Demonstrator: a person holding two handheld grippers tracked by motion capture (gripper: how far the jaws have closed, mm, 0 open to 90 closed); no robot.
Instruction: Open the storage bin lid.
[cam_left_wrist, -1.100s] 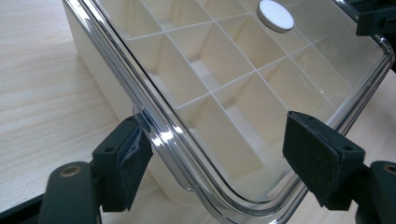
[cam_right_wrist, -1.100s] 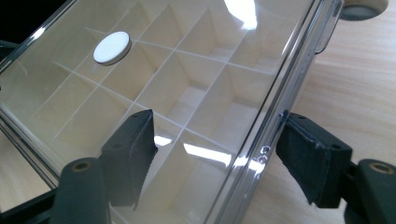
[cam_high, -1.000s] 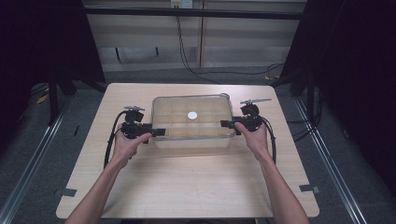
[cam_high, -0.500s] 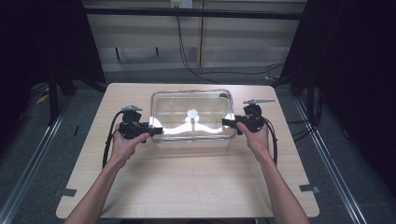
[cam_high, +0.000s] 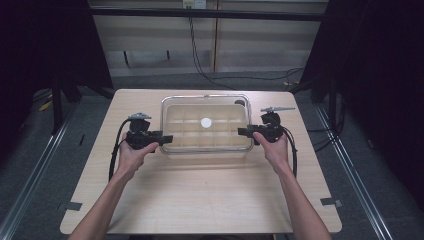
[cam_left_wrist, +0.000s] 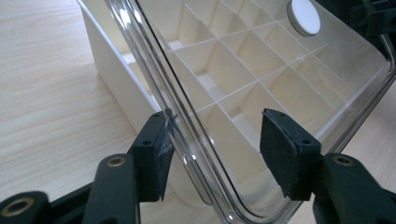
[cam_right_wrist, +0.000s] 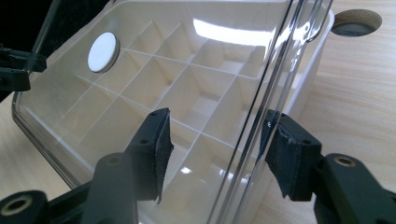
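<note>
A white box (cam_high: 172, 127) with many small compartments stands mid-table under a clear lid (cam_high: 220, 131) that bears a white round disc (cam_high: 206, 122). My left gripper (cam_high: 167, 138) is at the lid's left end. In the left gripper view the lid's rim (cam_left_wrist: 187, 140) runs between the pads (cam_left_wrist: 286, 151) of the left gripper (cam_left_wrist: 215, 149), close to the left one. My right gripper (cam_high: 241, 132) is at the lid's right end, and the rim (cam_right_wrist: 254, 121) passes close to the right pad of the right gripper (cam_right_wrist: 215, 149). Both pairs of jaws have just been closing, with a gap still showing.
The wooden table (cam_high: 200, 200) has a round cable hole (cam_high: 240, 103) behind the box, which also shows in the right gripper view as the cable hole (cam_right_wrist: 356, 22). Cables trail from both grippers. Dark curtains and metal rails flank the table.
Both hands have kept their places at the lid's ends. The jaws look narrower around the lid's edges, and the glare on the lid has shifted.
</note>
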